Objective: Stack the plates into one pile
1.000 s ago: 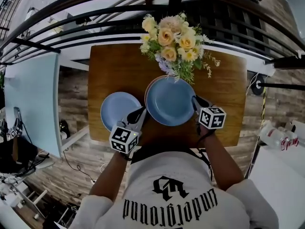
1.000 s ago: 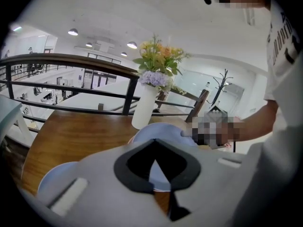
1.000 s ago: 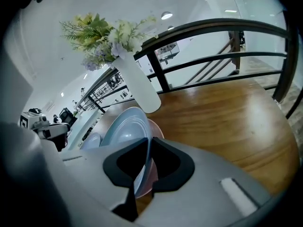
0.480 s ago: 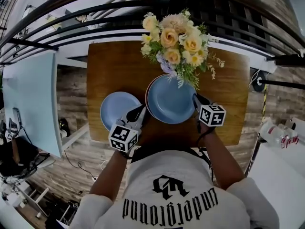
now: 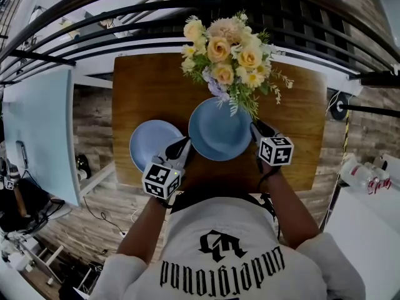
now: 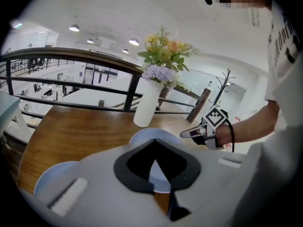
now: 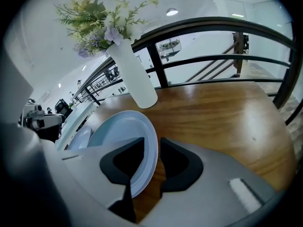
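A large blue plate (image 5: 219,130) (image 7: 125,131) lies on the wooden table (image 5: 144,86) in front of the flower vase. A smaller blue plate (image 5: 150,144) (image 6: 52,181) lies to its left. My right gripper (image 5: 255,129) (image 7: 158,148) is at the large plate's right rim. Its jaws have just been opening; the rim stands between them with a gap on one side. My left gripper (image 5: 181,146) (image 6: 154,148) rests between the two plates, by the large plate's left rim. It looks shut, with nothing held.
A white vase (image 6: 147,103) (image 7: 135,77) of flowers (image 5: 228,52) stands just behind the large plate. A black railing (image 5: 206,27) runs along the table's far side. The table's near edge is right by the person's body.
The large plate now sits slightly further left and back, and the pale rim seen along its left edge earlier no longer shows. The left gripper has stayed put.
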Tool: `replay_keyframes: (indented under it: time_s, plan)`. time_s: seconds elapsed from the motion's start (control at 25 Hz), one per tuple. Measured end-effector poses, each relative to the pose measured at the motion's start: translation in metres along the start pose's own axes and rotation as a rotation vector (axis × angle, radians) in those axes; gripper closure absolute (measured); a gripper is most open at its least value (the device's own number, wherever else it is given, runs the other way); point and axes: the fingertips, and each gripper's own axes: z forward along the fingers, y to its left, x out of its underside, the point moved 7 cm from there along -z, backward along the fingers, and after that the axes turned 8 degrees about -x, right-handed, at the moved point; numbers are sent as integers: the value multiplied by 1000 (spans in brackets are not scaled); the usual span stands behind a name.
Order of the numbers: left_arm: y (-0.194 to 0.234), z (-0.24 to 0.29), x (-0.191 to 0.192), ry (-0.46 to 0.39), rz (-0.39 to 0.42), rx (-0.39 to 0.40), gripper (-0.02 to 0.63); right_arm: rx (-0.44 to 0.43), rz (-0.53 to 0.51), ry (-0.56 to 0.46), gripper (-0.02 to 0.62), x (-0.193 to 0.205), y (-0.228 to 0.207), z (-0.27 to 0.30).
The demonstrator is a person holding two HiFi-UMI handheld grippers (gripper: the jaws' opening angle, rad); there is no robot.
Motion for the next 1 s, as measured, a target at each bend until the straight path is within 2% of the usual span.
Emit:
replay_keyframes:
  time_s: [0.56, 1.0]
  plan:
    - [-36, -14, 2, -43, 22, -15, 560, -26, -50, -45, 511, 4, 2, -36]
    - [-82, -46, -12, -153, 50, -53, 560, -83, -164, -158, 511, -12, 33, -95]
